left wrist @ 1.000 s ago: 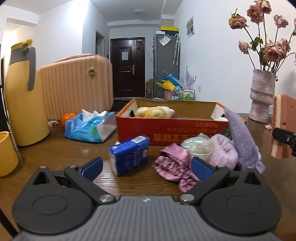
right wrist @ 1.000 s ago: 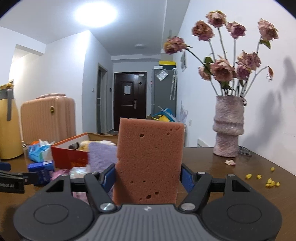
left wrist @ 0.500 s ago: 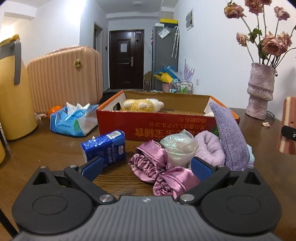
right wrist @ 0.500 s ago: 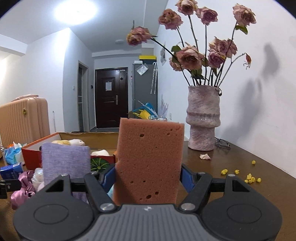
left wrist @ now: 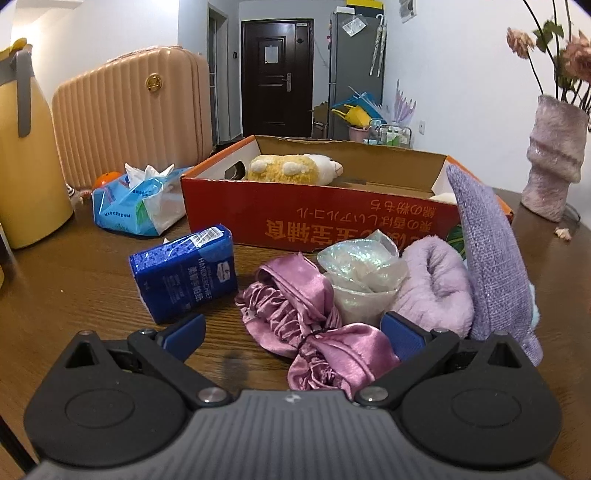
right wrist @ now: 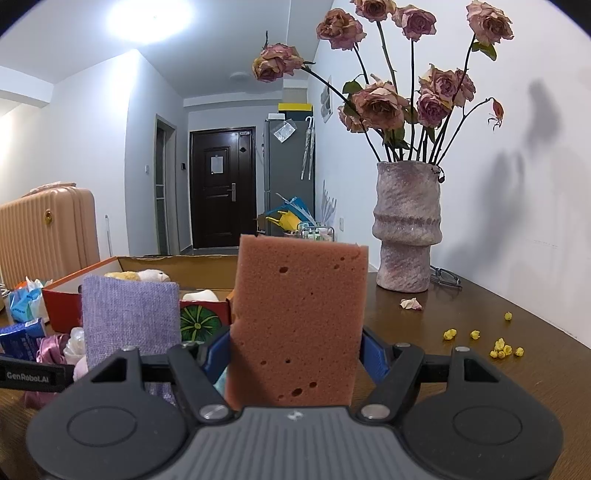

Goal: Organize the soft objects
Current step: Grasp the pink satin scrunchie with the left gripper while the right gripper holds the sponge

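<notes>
Brown sponge stands upright, clamped between the pads of the right hand-held gripper.

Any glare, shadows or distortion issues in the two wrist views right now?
Right wrist: ceiling light blown out top left, flowers cast soft shadows on the right wall, sponge sharp. Left wrist: even light, no glare; fisheye bends the suitcase and vase at the edges, corners vignetted black.
</notes>
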Demonstrator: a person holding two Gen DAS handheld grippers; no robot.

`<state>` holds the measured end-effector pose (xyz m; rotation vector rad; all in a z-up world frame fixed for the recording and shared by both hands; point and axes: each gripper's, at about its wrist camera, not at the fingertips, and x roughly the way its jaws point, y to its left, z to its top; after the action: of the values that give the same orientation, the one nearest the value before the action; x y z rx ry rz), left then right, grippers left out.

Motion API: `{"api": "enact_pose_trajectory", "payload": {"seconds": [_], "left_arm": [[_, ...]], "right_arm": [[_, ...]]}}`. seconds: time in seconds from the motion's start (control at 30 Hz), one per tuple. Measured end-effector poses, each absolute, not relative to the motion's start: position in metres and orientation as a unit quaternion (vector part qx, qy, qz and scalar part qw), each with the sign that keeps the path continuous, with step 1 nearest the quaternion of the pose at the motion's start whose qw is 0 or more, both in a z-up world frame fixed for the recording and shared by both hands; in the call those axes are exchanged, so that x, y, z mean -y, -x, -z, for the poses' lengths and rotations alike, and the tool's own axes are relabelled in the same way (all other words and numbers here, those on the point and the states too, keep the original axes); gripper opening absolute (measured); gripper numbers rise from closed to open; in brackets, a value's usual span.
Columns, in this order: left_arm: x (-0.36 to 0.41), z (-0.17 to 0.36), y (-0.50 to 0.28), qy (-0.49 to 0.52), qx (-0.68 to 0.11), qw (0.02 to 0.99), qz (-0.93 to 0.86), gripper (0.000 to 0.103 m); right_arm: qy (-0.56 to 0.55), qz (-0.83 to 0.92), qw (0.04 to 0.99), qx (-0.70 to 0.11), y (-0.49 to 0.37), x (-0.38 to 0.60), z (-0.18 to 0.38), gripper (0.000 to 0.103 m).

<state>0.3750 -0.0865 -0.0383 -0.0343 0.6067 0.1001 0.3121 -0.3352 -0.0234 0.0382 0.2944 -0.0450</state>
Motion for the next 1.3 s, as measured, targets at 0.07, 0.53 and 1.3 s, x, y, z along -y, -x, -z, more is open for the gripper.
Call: {"api": "enact_pose_trajectory", "payload": {"seconds": [0.07, 0.53, 1.3], "left_arm": [[0.088, 0.040, -0.375, 0.006, -0.298, 0.953, -0.052, 0.103], [0.068, 0.046, -0.382, 0.058, -0.346, 0.936, -0.019, 0.102], [0.071, 0.033, -0.357, 0.058, -0.314, 0.947, 0.039, 0.027]], "right_arm": [[-0.019, 0.022, 0.989, -0.147, -0.312, 0.335, 0.023, 0.071], [-0.021, 0.018, 0.989, -0.148, -0.311, 0.335, 0.024, 0.071], [-0.020, 0.019, 0.988, -0.150, -0.311, 0.335, 0.024, 0.071]]}}
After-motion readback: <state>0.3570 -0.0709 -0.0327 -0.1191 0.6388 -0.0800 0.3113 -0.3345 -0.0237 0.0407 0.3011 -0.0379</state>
